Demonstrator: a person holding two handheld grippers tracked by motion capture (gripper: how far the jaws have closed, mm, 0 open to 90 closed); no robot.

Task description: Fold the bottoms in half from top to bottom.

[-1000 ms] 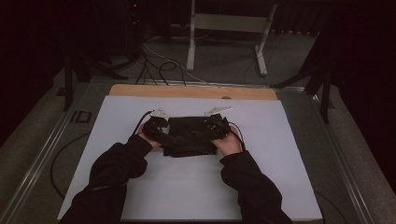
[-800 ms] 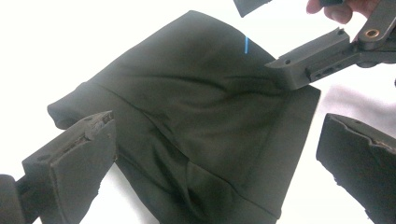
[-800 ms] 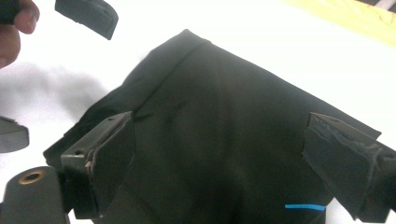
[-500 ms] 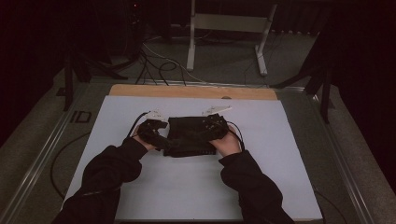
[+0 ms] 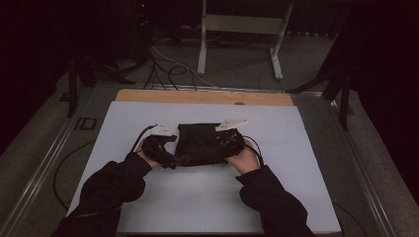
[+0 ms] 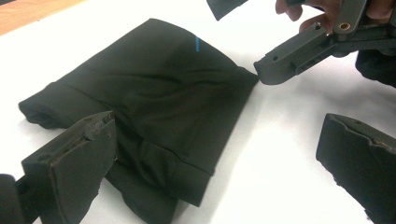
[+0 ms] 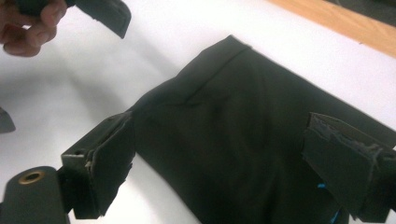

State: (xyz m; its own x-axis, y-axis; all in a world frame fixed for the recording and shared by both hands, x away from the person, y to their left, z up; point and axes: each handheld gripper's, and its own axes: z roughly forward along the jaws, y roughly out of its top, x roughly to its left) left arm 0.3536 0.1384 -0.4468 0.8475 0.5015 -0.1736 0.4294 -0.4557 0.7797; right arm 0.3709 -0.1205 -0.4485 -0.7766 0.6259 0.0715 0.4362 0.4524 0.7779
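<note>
Left gripper (image 6: pixel 219 158), right gripper (image 7: pixel 243 163) spread beside folded black cloth (image 5: pixel 200 143); white tabletop (image 5: pixel 296 197), dark room.

Both forearms reach in from six o'clock, the left gripper (image 5: pixel 170 150) at nine o'clock and the right gripper (image 5: pixel 228 143) at three o'clock, each with jaws spread wide apart.

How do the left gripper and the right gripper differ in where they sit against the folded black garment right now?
The left gripper sits at the near left corner of the black garment, mostly over the white table cover; the right gripper sits over the garment's right part. In its own view, the left gripper's jaws span cloth and bare cover; the right gripper's jaws straddle cloth almost wholly. Both are open, and neither grips the garment.
</note>
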